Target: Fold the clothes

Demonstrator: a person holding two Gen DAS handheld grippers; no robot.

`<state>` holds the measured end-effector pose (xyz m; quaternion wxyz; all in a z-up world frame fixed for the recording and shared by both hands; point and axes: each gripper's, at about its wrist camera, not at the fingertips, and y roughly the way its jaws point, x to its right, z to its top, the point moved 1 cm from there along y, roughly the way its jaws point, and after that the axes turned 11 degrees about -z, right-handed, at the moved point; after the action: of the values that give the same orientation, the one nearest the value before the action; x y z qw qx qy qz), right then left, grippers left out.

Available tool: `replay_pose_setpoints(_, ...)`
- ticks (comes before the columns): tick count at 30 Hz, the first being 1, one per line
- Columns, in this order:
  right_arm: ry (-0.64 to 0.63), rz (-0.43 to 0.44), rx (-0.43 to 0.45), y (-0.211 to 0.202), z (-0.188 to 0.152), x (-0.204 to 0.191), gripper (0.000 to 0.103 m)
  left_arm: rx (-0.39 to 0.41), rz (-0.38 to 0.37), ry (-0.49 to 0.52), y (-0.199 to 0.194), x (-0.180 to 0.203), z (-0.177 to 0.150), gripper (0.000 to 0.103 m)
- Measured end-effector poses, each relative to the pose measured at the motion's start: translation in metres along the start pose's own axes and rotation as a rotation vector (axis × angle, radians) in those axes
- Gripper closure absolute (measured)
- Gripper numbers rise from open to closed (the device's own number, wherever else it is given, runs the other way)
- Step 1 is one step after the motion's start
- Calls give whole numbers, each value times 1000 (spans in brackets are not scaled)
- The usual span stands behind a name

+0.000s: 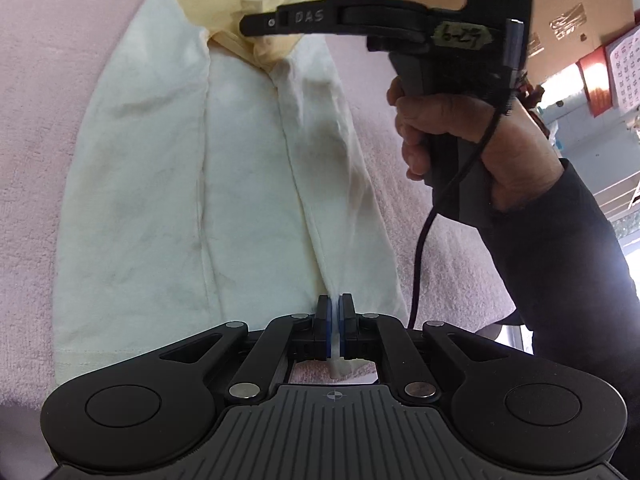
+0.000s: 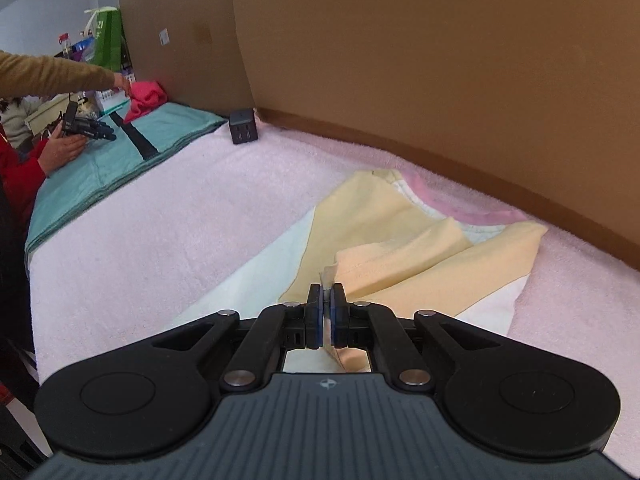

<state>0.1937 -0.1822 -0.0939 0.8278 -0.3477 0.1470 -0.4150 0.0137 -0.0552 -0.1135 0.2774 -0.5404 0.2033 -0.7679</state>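
Nearest the lens, my left gripper (image 1: 335,312) is clenching the near hem of the cream-and-yellow shirt (image 1: 240,168), a sliver of cloth pinched between its blue pads (image 1: 329,316). I am seeing the shirt lying lengthwise on the pink towel (image 1: 48,120), its yellow shoulders at the far end. To the right, my right hand (image 1: 460,136) is holding the right gripper (image 2: 327,308), whose jaws are clamping a fold of yellow sleeve (image 2: 400,268). Farther left on the same surface, a black cube (image 2: 242,125) is sitting beside a teal cloth (image 2: 120,160); a cardboard wall (image 2: 400,80) is bounding the far side.
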Motion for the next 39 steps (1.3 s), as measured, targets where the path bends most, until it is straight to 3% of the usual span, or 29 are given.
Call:
replay_pose_setpoints(3,4,-6,-44,12,-7,-2,91,-5,-8,-9,0,-3,0,103)
replay_pose_setpoints(6,94,55,-24,-5,-5,13,62,-8,-16,-17,1,-6,4,103)
replay_pose_setpoints(8,141,88,7,-19,2,26,61,-9,-20,-13,0,-5,5,103)
replay_pose_setpoints(12,239,8,50,-29,25,54,61,6,-25,7,-5,0,14,100)
replay_pose_setpoints(14,231,-68,31,-20,36,60,60,13,-22,16,-10,-1,14,98)
replay_pose_setpoints(16,241,-85,13,-4,47,66,60,23,-13,27,-15,-1,16,93)
replay_pose_setpoints(17,247,-91,4,4,52,68,60,34,2,44,-17,2,17,83)
replay_pose_setpoints(18,261,-91,-11,13,56,71,60,46,17,61,-19,4,19,79)
replay_pose_setpoints(20,291,-85,-44,29,63,79,60,64,45,100,-24,9,19,78)
replay_pose_setpoints(23,310,-73,-81,46,67,84,60,71,28,100,-23,6,22,78)
replay_pose_setpoints(26,278,-50,-111,58,71,78,63,63,17,92,-19,2,25,78)
replay_pose_setpoints(32,177,-99,-134,66,74,67,66,39,8,84,-15,1,22,78)
replay_pose_setpoints(34,152,-99,-152,67,74,65,89,35,9,81,-13,0,23,78)
replay_pose_setpoints(35,140,-100,-163,68,74,64,96,35,10,81,-13,0,23,78)
replay_pose_setpoints(39,90,-114,-145,58,74,59,101,31,10,76,-12,-1,22,78)
